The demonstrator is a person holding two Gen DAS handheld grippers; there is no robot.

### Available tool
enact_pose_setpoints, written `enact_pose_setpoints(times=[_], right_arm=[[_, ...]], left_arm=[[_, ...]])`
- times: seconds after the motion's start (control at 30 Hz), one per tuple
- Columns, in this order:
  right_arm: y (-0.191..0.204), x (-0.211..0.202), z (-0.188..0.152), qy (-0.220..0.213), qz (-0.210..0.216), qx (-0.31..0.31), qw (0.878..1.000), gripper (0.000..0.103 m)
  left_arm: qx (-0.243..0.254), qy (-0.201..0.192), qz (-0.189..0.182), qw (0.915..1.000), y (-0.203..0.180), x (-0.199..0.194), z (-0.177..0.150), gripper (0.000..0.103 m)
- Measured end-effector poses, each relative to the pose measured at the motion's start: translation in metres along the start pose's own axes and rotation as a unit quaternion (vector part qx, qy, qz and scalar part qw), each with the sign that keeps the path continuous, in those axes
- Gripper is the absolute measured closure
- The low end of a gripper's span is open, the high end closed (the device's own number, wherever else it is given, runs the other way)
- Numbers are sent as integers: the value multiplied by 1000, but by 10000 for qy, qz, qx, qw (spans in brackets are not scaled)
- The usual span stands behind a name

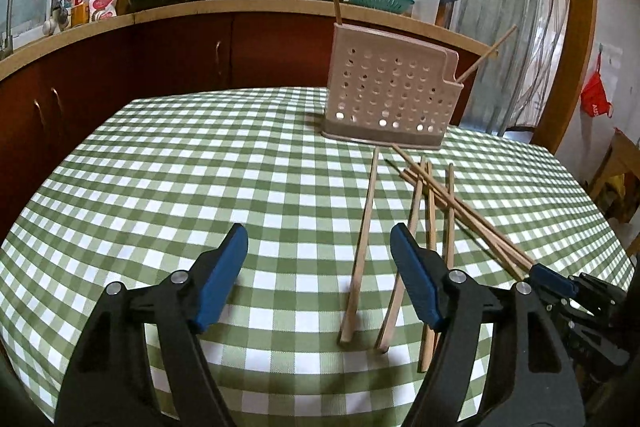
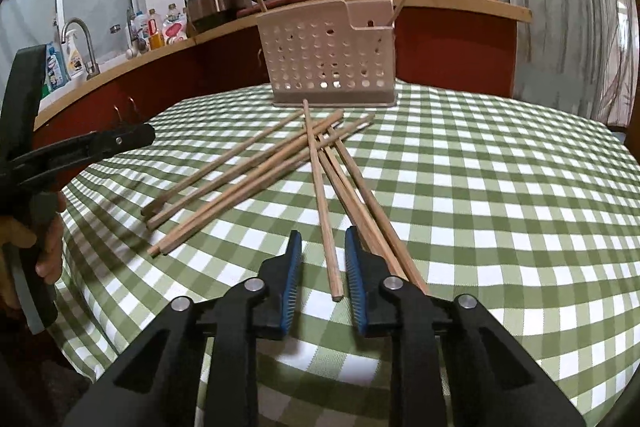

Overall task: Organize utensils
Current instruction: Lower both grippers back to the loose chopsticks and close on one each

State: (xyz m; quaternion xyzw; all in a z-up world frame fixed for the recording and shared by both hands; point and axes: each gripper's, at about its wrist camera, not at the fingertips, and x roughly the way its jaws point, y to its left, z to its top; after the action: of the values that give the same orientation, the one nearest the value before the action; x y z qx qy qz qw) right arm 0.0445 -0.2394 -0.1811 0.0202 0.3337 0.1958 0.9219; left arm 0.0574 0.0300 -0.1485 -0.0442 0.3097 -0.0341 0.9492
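Observation:
A beige perforated utensil holder point(image 1: 384, 95) point(image 2: 332, 59) stands on the far side of the checked table, with two chopsticks leaning in it. Several wooden chopsticks point(image 1: 436, 199) point(image 2: 256, 175) lie loose and crossed in front of it. My left gripper point(image 1: 318, 239) is open and wide, low over the cloth, with one chopstick point(image 1: 360, 255) lying between its fingers and untouched. My right gripper point(image 2: 323, 239) has its jaws close together around the near end of one chopstick point(image 2: 326, 227), and a small gap shows on each side. More chopsticks pass under its right finger point(image 2: 356, 267).
The green-and-white tablecloth point(image 1: 180, 167) point(image 2: 500, 187) covers a round table. Behind it runs a counter point(image 1: 180, 7) with pots, a kettle, bottles and a teal basket. A hand point(image 2: 44, 247) holds the left gripper's handle at the left edge of the right wrist view.

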Motion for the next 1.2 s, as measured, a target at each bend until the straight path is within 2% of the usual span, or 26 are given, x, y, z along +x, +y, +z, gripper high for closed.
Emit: enact_pose_setpoints(times=[0.1,0.43,0.7,1.03,1.2], right_arm=[[0,2,-1,64,-1,-11,10000,95],[0,2,0,69,1,-9,10000,96],[0,2,1,72,1,-9,10000,96],[0,3,1,77,7,-9,10000,96],[1,2,1,53,11,-12,10000,96]], left_arm=[[21,93,-27,10000,-1,4,-6,36],[234,478,-100,9985,-9,16,-24,53],[359,580,-188,9975,-14,21,-31,80],[545,588,-134,9967,-19,17,-37,81],[624,587,-131,9962,-20,15,-41,94]])
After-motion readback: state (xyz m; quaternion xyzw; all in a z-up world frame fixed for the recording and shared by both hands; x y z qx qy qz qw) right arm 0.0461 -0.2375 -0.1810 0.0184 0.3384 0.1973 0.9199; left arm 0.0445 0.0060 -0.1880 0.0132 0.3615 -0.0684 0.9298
